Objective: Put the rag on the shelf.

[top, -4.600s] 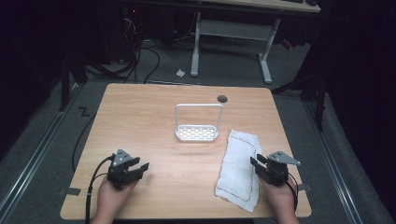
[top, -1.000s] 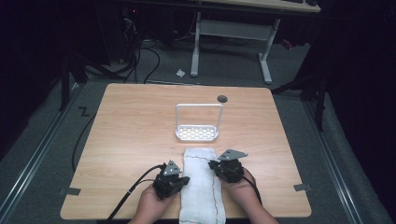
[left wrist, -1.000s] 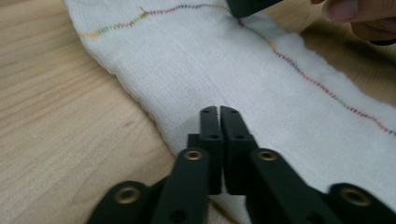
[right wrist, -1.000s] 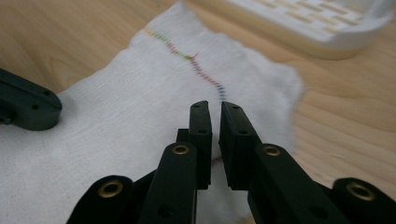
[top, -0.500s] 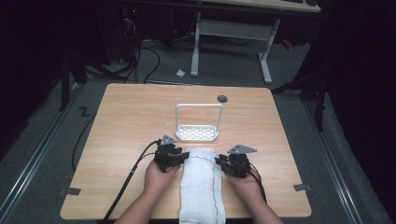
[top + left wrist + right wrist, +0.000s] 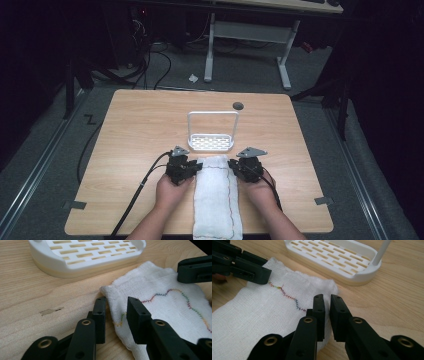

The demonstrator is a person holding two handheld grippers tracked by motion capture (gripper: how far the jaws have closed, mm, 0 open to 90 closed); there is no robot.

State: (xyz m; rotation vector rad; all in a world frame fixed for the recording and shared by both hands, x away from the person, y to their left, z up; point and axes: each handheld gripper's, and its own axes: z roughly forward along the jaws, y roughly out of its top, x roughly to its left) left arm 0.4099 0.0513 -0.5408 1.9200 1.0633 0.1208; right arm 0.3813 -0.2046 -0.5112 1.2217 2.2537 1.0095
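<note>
Just beyond the folded white cloth (image 6: 216,195) on the tabletop (image 6: 125,135) stands a white slotted rack (image 6: 212,142), nothing in it. My left tool (image 6: 115,312), jaws just closing, straddles the cloth's near corner. My right tool (image 6: 327,312) pinches the other corner.

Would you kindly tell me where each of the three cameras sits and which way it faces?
High view: above the person's side, looking forward and down on the table; both forearms, left gripper and right gripper show.
Left gripper view: rides the left gripper, looking along its jaws, which straddle the cloth edge, toward the rack.
Right gripper view: rides the right gripper, its jaws pinching the cloth's edge.
Shared: cloth, rack, and each gripper view shows the other gripper.
</note>
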